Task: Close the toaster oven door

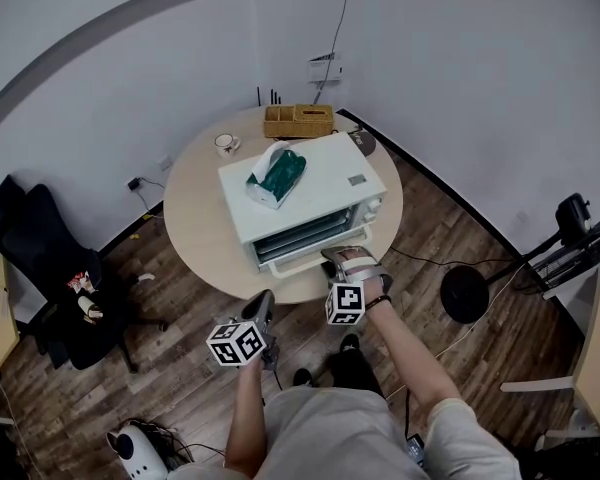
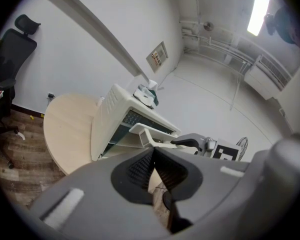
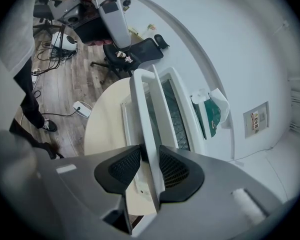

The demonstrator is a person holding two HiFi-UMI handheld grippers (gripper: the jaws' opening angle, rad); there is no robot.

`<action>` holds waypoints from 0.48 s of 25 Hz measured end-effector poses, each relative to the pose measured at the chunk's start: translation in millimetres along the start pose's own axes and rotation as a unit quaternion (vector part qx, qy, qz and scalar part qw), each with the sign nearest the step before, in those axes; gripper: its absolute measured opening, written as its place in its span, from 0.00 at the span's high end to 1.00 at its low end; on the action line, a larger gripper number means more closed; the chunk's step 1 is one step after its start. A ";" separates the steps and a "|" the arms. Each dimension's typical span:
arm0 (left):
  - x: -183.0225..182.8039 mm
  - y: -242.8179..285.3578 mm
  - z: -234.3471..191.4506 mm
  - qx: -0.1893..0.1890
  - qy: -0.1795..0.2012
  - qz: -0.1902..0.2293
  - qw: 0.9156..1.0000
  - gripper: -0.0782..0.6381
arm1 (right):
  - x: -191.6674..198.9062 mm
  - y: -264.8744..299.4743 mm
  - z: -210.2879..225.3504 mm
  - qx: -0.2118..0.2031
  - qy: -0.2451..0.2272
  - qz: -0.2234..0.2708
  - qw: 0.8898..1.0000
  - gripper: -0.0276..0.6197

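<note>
A white toaster oven [image 1: 310, 190] stands on the round wooden table [image 1: 195, 218], its door [image 1: 310, 255] hanging partly open toward me. My right gripper [image 1: 346, 260] is at the door's front edge. In the right gripper view the right gripper [image 3: 150, 153] is shut on the white door handle [image 3: 141, 104], which runs up between the pads. My left gripper [image 1: 262, 306] hangs below the table's edge, apart from the oven. Its own view shows the left gripper [image 2: 153, 151] shut on nothing, with the oven [image 2: 110, 124] and the right gripper [image 2: 190, 143] ahead.
A green tissue pack [image 1: 278, 176] lies on the oven's top. A wicker basket [image 1: 298, 120] and a mug [image 1: 225, 144] sit at the table's far side. A black office chair [image 1: 50, 268] stands left, a round-based stand [image 1: 465, 293] right, cables on the floor.
</note>
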State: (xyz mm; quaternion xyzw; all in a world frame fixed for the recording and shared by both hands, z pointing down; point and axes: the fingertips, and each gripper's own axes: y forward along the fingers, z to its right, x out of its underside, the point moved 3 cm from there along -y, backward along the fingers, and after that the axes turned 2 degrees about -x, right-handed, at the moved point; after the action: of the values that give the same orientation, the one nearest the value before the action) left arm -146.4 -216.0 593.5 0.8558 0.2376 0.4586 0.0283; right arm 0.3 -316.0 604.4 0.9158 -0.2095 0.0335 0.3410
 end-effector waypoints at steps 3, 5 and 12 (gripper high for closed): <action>-1.4 2.0 0.5 0.000 0.009 -0.001 1.000 0.81 | -1.5 3.7 7.3 0.003 0.000 0.002 1.000 0.79; -0.6 3.5 1.7 0.003 0.008 -0.002 1.000 0.81 | -1.7 6.3 11.1 0.004 -0.001 0.002 1.000 0.79; -3.1 8.8 1.2 0.003 0.012 -0.001 1.000 0.81 | -5.0 14.3 25.0 0.006 -0.003 0.006 1.000 0.79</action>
State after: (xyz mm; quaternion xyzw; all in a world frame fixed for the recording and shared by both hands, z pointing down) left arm -143.5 -225.0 592.8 0.8498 0.2407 0.4684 0.0231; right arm -12.1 -340.0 592.9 0.9168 -0.2158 0.0341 0.3344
